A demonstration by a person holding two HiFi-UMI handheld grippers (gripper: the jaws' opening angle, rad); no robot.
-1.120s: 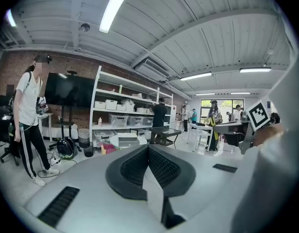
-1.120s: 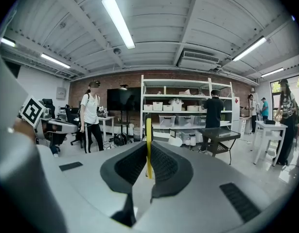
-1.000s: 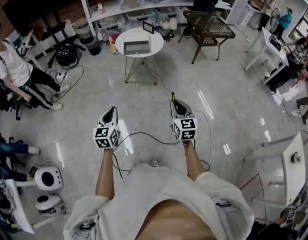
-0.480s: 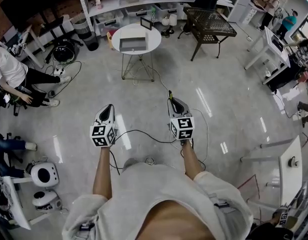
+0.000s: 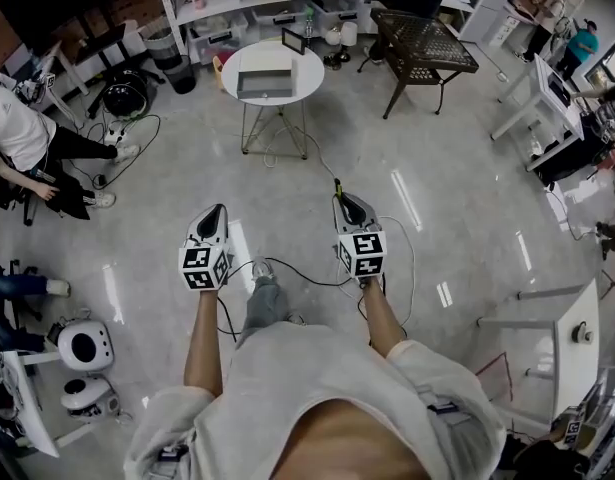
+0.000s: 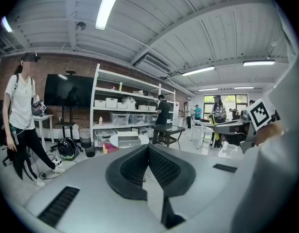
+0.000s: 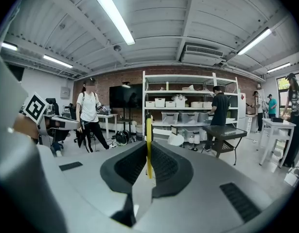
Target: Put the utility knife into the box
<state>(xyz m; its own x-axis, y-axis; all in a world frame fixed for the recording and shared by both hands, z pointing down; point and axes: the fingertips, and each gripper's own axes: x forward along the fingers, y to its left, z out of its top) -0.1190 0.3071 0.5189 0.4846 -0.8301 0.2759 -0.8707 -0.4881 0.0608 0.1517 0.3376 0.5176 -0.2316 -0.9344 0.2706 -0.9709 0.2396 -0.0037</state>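
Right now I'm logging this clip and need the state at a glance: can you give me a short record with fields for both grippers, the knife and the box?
left gripper: shut, nothing between its jaws
right gripper: shut on the utility knife
utility knife: yellow, seen edge-on, standing up from the jaws
box: grey, open-topped, on the round white table
table position: ahead across the floor, apart from both grippers
task state: knife not yet in the box

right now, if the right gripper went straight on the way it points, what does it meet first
Open floor first, nothing close. The right gripper, shut on the utility knife, aims just beside the round table; likely its edge, else the shelves. Depth unclear.
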